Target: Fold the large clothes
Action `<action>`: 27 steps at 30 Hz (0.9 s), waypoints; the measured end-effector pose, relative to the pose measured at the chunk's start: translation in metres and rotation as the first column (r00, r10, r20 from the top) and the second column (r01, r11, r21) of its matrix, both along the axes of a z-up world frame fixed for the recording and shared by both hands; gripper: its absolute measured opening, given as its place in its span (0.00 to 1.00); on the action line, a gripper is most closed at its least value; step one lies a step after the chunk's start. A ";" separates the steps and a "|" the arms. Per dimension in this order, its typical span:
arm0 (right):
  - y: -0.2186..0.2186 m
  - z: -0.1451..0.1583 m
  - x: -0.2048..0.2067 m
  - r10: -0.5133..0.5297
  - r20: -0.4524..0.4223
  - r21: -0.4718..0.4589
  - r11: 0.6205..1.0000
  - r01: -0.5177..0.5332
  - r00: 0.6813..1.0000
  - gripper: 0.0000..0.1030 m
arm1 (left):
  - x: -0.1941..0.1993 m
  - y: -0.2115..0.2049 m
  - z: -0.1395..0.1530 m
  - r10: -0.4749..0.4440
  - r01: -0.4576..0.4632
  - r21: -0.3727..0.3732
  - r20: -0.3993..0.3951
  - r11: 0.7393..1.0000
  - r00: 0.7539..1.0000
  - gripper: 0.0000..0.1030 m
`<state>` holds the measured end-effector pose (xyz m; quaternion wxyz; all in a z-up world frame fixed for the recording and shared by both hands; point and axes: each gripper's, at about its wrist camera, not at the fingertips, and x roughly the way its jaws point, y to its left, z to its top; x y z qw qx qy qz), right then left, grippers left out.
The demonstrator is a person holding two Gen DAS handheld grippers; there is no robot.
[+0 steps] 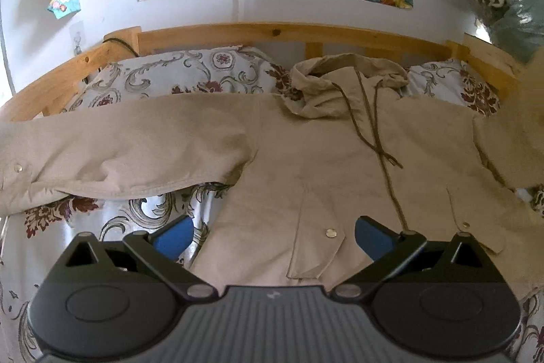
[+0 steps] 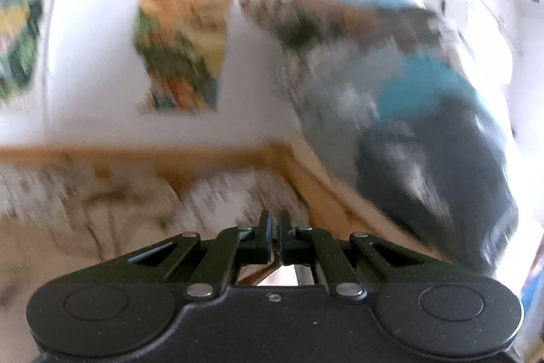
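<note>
1. The beige hooded jacket (image 1: 340, 159) lies face up across the floral bedsheet (image 1: 146, 220), hood at 12 o'clock against the wooden bed frame (image 1: 272, 31), one sleeve (image 1: 119, 152) stretched out to 9 o'clock. Risk: with the garment this large and spread, a lift from one side is likely to drag the body off square.
2. The right gripper (image 2: 275, 227) has its jaws pressed together; a thin tan edge shows in the slit, though blur prevents confirming it is jacket cloth. Risk: so shallow a pinch may slip.
3. The left gripper (image 1: 272, 235) stands wide apart, holding nothing, over the hem at 6 o'clock. Risk: closing here could catch the pocket flap (image 1: 319, 227) alone.
4. The drawstrings (image 1: 377, 138) lie loose at 1 o'clock. Risk: they may be trapped in a fold.
</note>
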<state>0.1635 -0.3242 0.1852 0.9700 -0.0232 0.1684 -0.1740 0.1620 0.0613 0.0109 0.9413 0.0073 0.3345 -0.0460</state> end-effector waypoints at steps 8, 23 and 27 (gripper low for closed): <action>0.138 0.006 0.076 0.404 0.015 0.053 0.913 -0.404 0.915 0.02 | 0.005 0.003 -0.011 -0.010 0.010 -0.004 -0.023 1.000 1.000 0.99; 0.148 -0.154 0.120 0.396 -0.143 0.176 0.912 -0.370 0.907 0.73 | 0.059 0.013 -0.072 0.015 -0.010 -0.062 0.082 0.998 0.996 0.99; 0.063 -0.211 0.085 0.089 -0.094 0.094 0.992 -0.080 0.992 0.75 | 0.088 -0.001 -0.092 -0.023 0.027 -0.027 0.114 0.999 0.993 0.99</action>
